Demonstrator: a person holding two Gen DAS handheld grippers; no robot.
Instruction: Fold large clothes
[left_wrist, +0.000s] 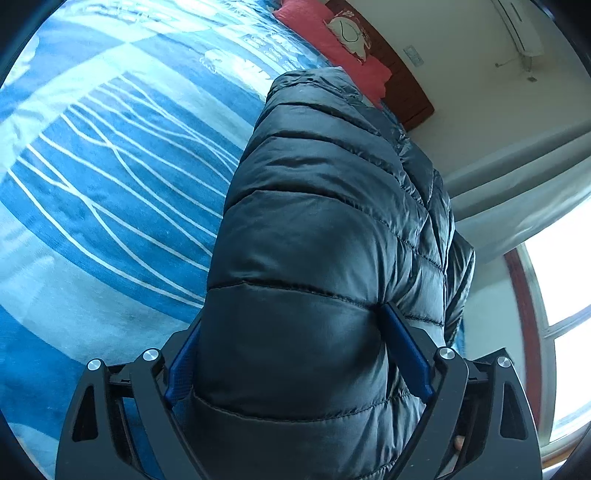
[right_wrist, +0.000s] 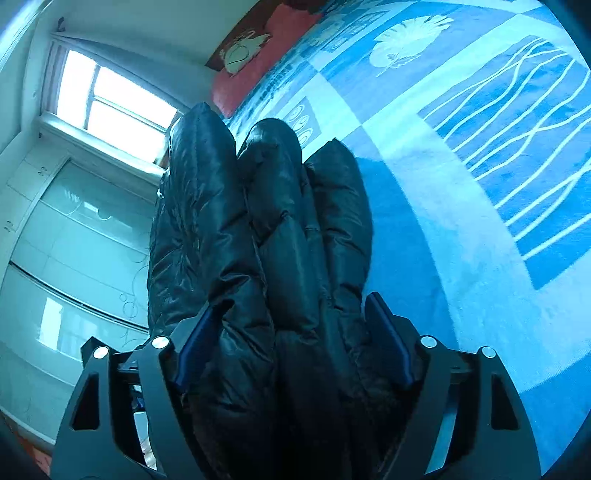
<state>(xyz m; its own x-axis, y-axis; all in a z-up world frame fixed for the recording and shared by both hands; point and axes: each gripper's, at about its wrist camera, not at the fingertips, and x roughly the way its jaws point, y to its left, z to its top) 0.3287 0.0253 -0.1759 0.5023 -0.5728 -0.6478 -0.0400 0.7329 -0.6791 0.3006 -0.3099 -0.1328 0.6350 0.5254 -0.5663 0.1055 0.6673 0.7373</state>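
Black quilted jacket (left_wrist: 314, 229), puffy and shiny, fills the near field in both wrist views.

Left gripper (left_wrist: 290, 317): jaws wide, clamped on a thick fold of the jacket. Fabric bulges over one blue pad and dents against the other pad (left_wrist: 406, 354) at a seam. The fold runs away from the jaws in stacked quilted bands.

Right gripper (right_wrist: 291, 301): jaws spread, jacket between them but not gripped. One pad is sunk in the fabric; the other pad (right_wrist: 388, 339) shows its face, apparently just clear of the cloth. Here the jacket (right_wrist: 266, 240) stands in three rounded layers side by side, edges up.

The jacket lies on a bed, bunched between the two grippers and resting on a blue bedspread (left_wrist: 110, 184) with white wavy lines and leaf prints (right_wrist: 461, 221).

Farther off: a red pillow (left_wrist: 332, 40) with a white motif at the head of the bed, a dark wooden headboard (left_wrist: 406, 92) behind it. Beyond that, a pale wall with an air conditioner (left_wrist: 517, 26) high up. A bright window (right_wrist: 110, 99) and a glass-fronted wardrobe (right_wrist: 74, 240) sit at the far side.
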